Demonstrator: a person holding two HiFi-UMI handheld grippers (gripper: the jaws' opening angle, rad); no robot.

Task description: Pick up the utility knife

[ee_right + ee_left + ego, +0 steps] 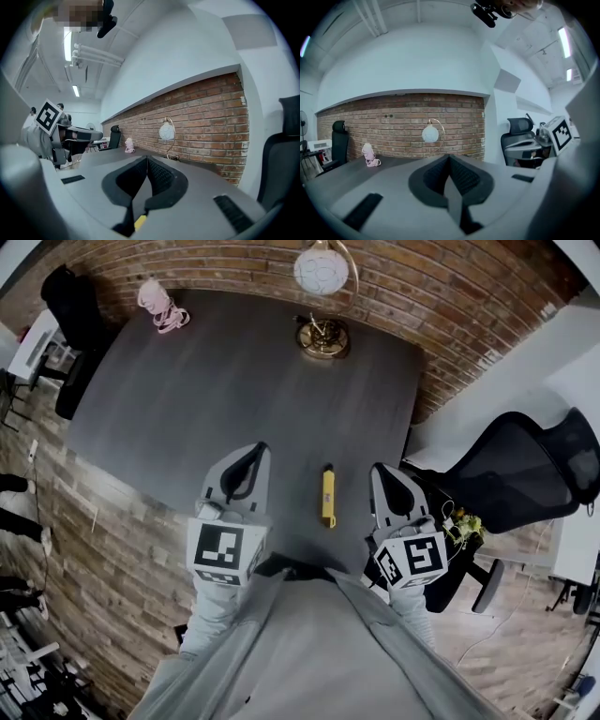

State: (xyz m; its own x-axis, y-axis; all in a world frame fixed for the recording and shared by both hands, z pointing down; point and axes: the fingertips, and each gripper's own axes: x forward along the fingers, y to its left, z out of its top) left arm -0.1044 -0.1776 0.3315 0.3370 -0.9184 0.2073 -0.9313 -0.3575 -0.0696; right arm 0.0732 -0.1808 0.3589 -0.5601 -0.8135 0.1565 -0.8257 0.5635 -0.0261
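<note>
**Closing in on the knife, nothing gripped yet**

Head view: the slim yellow utility knife [328, 496] lies on the dark grey desk [187, 381] between the left tongs [258, 451] and the right tongs [380, 470], touching neither; its small label is unreadable. Left gripper view: the tongs are clenched on nothing. Right gripper view: likewise clenched, empty. Next, I'd say, one pair must spread and straddle the handle.

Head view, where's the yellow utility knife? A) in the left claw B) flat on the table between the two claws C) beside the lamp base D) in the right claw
B: the utility knife lies on the table between the left claw and the right claw, both shut on nothing.
</note>
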